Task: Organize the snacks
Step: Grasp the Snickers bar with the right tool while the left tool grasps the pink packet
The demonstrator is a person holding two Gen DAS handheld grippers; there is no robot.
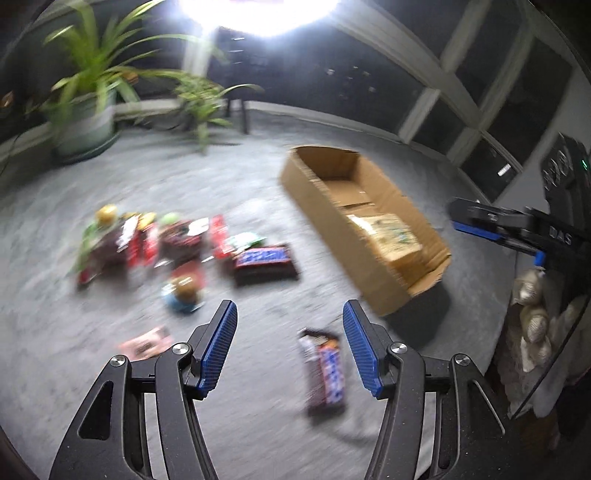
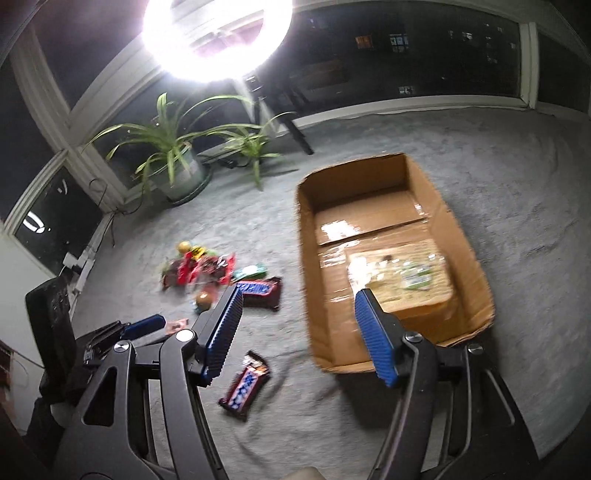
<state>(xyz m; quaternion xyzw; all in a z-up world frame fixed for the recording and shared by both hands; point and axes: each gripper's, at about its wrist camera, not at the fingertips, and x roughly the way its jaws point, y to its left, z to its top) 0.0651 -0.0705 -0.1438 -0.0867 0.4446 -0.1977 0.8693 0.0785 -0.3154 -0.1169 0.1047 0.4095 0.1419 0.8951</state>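
Observation:
A long open cardboard box (image 1: 325,221) (image 2: 304,258) lies on the grey carpet, with one pale yellow-green snack pack (image 1: 391,236) (image 2: 410,277) inside at its near end. A dark chocolate bar (image 1: 327,369) (image 2: 245,384) lies on the carpet just left of the box. My left gripper (image 1: 290,308) is open and empty, and the bar lies under its right finger. My right gripper (image 2: 300,293) hangs open and empty over the box's near left edge. Further left is a larger chocolate pack (image 1: 264,260) (image 2: 260,291) and a blurred pile of red and green snacks (image 1: 147,240) (image 2: 199,267).
A round orange-topped snack (image 1: 184,291) (image 2: 204,299) and a pink packet (image 1: 146,341) lie in front of the pile. Two potted plants (image 1: 88,110) (image 2: 177,162) stand by the windows beside a bright ring light (image 2: 218,33) on a stand. Bare carpet lies right of the box.

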